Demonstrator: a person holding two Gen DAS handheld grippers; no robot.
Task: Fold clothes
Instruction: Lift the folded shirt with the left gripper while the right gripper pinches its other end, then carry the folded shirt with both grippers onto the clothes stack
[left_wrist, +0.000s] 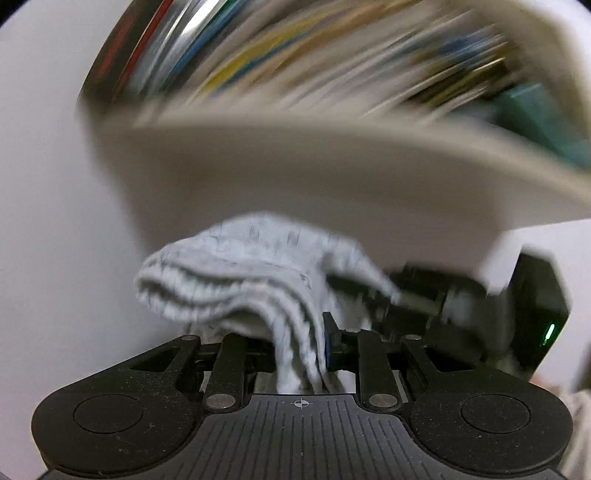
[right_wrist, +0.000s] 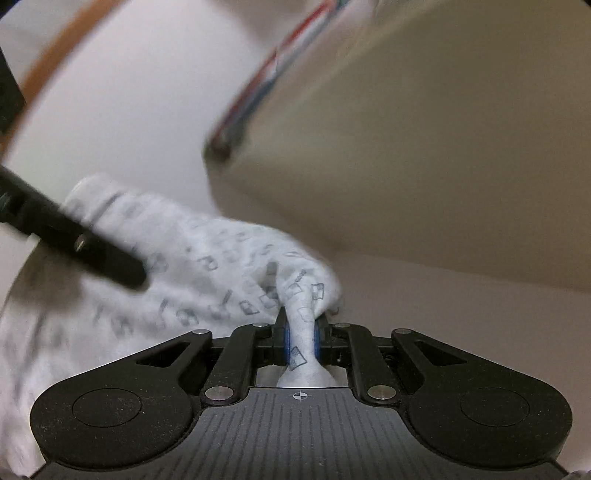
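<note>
1. The left gripper (left_wrist: 301, 347) is being held about level, clamped on bunched folds of the grey garment (left_wrist: 236, 273).
2. The right gripper (right_wrist: 300, 339) is being held level, clamped on the same printed garment (right_wrist: 207, 258).

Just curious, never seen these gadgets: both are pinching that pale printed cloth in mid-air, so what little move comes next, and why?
Probably draw the two apart to stretch it flat: the left gripper holds bunched folds of the printed garment, the right gripper pinches another edge, and cloth sags between.

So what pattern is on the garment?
Light grey garment with small dark square-like prints; clearest in the right wrist view.
</note>
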